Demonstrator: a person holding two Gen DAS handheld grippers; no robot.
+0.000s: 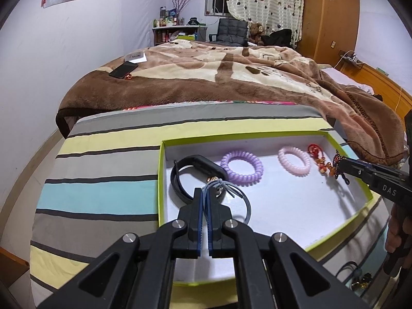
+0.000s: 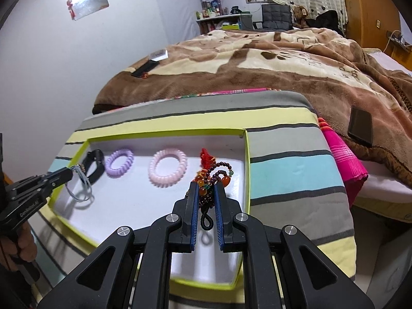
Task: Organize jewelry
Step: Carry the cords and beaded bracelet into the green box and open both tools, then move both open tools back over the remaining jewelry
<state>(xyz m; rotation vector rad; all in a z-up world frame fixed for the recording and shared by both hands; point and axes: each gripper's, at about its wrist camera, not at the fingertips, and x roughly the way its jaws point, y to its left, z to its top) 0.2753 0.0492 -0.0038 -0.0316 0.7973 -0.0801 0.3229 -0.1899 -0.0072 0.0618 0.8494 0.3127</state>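
tray holds watch, two coil bands

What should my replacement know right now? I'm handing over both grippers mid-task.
Left hand-held gripper: shut on a grey-blue hair tie, over the tray's left end.
Right hand-held gripper: shut on a dark bead bracelet with a red tassel, over the right end.
Already lying in the tray: black wristband, purple coil tie, pink coil tie.
Left: set both held pieces down and let go.
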